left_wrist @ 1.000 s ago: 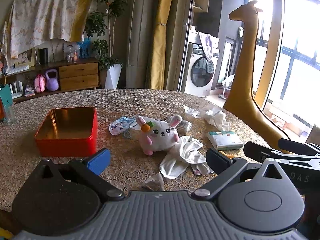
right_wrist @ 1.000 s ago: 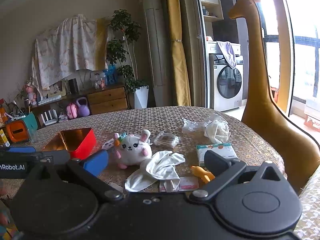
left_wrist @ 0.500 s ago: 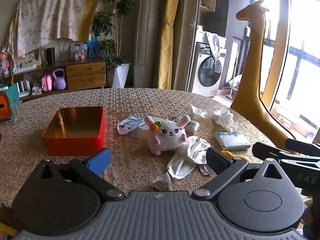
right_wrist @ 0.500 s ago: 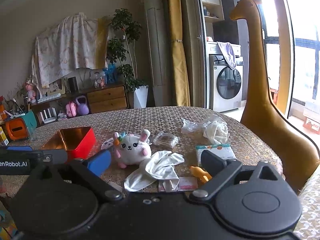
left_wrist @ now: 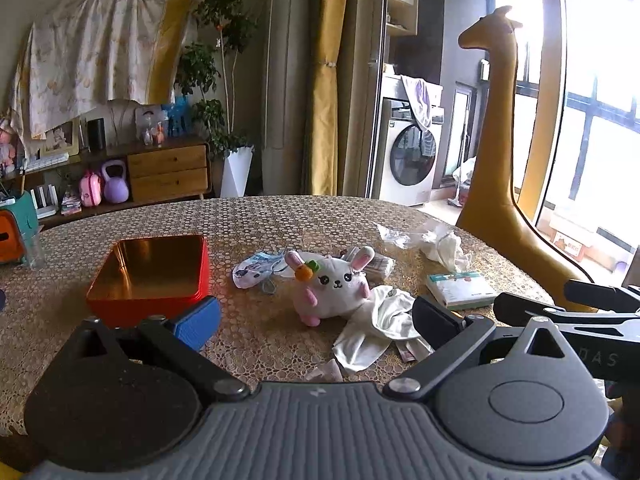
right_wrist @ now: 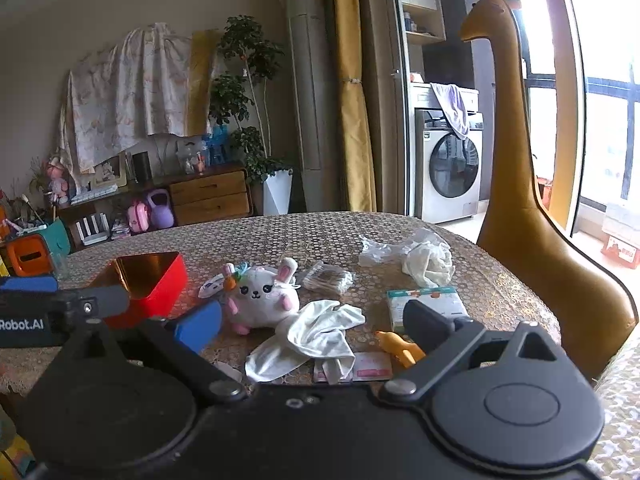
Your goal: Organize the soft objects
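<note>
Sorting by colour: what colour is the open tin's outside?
Red, with a gold inside; the tin shows best in the left wrist view.

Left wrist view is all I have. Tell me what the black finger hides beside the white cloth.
Observer: A small orange toy lies just right of the white cloth.
Operator: Now report what sits behind the bunny.
Observer: A clear packet with brownish contents, beside the plush bunny, near its ear.
Operator: Give me the right tongs' state.
Observer: The right tongs are open, holding nothing.
</note>
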A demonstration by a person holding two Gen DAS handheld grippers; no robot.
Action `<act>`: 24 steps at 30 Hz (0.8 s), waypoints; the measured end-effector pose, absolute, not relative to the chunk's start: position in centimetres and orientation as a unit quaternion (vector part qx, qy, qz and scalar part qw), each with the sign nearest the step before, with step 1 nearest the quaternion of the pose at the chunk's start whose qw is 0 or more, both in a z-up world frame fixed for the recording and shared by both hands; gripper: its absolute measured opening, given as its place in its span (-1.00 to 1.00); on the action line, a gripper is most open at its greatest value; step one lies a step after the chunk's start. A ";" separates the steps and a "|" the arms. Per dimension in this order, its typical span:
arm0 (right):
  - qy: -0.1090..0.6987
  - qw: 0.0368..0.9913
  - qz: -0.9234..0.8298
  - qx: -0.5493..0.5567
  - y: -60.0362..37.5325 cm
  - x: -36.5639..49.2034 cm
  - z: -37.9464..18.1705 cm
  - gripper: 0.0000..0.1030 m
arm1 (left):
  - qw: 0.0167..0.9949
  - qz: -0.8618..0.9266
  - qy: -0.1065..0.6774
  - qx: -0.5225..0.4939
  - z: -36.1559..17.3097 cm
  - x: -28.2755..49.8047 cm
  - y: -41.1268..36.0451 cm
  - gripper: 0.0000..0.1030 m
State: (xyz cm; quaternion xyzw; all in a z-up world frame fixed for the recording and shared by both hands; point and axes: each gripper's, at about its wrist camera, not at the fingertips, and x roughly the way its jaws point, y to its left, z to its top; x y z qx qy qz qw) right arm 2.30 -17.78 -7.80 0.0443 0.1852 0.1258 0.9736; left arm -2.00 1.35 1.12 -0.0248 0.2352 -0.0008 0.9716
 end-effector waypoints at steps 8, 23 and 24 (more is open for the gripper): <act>0.180 0.975 0.126 0.042 -17.5 1.9 -7.7 0.98 | 0.974 -0.004 0.226 -0.025 1.3 -2.8 1.3 0.99; 0.178 0.978 0.102 0.036 -17.0 0.8 -7.3 0.99 | 0.969 -0.043 0.241 -0.032 1.2 -3.6 1.4 0.99; 0.178 0.979 0.098 0.033 -16.9 0.8 -7.3 0.99 | 0.968 -0.044 0.246 -0.031 1.0 -3.5 1.5 0.99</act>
